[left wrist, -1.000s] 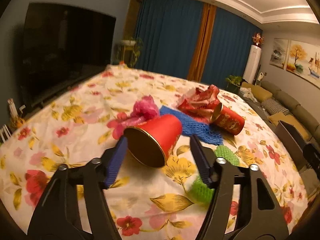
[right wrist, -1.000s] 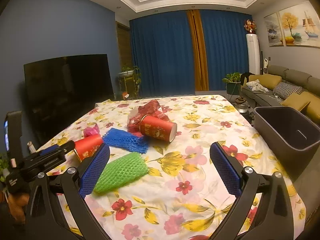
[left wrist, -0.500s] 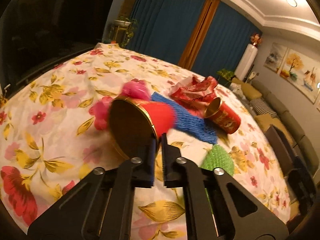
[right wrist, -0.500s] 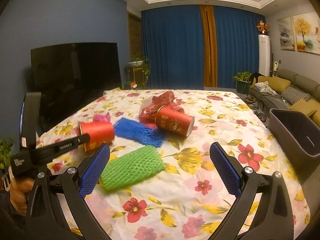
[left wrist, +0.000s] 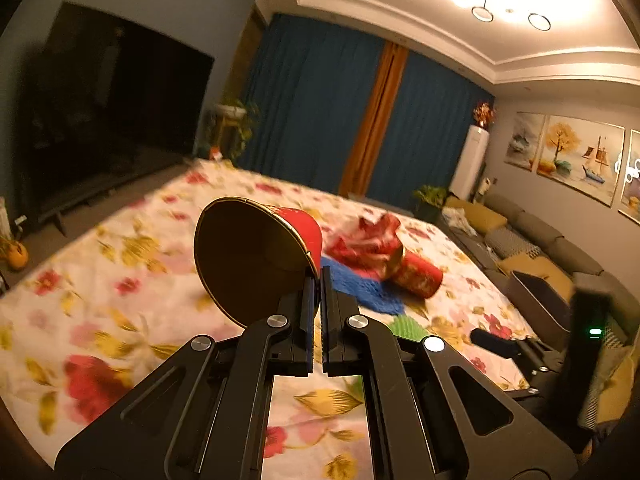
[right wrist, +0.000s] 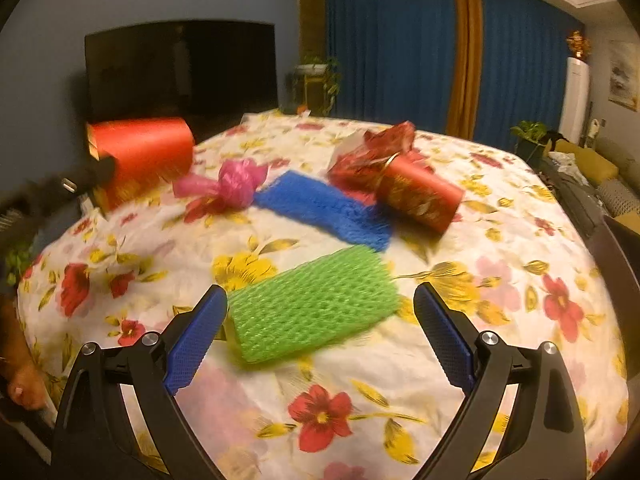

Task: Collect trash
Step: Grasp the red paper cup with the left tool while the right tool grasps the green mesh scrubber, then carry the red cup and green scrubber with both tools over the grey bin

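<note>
My left gripper [left wrist: 319, 276] is shut on the rim of a red paper cup [left wrist: 256, 254], which hangs lifted above the flowered tablecloth [left wrist: 120, 280] with its gold mouth facing the camera. In the right wrist view that same cup [right wrist: 144, 156] floats at the far left, held by the left gripper's fingers [right wrist: 100, 168]. My right gripper [right wrist: 320, 304] stands open just above the cloth, its blue pads on either side of a green foam net [right wrist: 312, 304] without touching it.
On the cloth lie a blue foam net [right wrist: 324, 208], a pink plastic bag [right wrist: 236, 184], a crumpled red wrapper [right wrist: 372, 152] and a second red cup [right wrist: 420, 196] on its side. A dark bin [left wrist: 536, 300] stands off the table's right edge, before a sofa [left wrist: 540, 236].
The left gripper closed on the red cup's rim and lifted it off the cloth. The right gripper dropped lower and moved in over the green foam net, still open.
</note>
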The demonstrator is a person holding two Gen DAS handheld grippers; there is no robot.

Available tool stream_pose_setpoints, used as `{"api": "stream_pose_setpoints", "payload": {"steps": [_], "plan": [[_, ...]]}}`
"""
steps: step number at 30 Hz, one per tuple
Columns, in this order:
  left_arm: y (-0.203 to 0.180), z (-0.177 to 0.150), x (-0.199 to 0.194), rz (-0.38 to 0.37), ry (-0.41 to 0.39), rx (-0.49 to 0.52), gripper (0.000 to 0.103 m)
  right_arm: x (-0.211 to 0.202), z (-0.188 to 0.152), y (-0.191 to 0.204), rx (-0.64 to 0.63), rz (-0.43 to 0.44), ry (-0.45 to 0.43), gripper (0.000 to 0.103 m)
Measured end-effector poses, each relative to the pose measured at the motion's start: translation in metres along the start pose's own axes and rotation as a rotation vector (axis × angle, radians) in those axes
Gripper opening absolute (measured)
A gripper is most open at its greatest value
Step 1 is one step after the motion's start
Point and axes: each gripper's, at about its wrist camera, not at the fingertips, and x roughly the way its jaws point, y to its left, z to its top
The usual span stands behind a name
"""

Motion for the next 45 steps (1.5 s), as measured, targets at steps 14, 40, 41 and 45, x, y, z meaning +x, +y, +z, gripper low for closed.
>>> {"api": "stream_pose_setpoints", "payload": {"steps": [14, 40, 41, 45], "plan": [[0.004, 0.004, -0.014, -0.007, -0.032, -0.007, 0.001, 0.042, 0.001, 0.009, -0.045, -0.038, 0.174, 0.076], [-0.015, 0.001, -0.022, -0.022, -0.023, 0.033, 0.001, -0.006, 0.0, -0.021, 0.037, -0.016, 0.026, 0.033], [-0.019, 0.001, -0.022, -0.027, -0.022, 0.039, 0.001, -0.015, 0.0, -0.026, 0.049, -0.018, 0.001, 0.033], [-0.038, 0.001, -0.023, -0.05, -0.028, 0.078, 0.001, -0.048, 0.003, -0.043, 0.079, -0.036, -0.088, 0.033]]}}
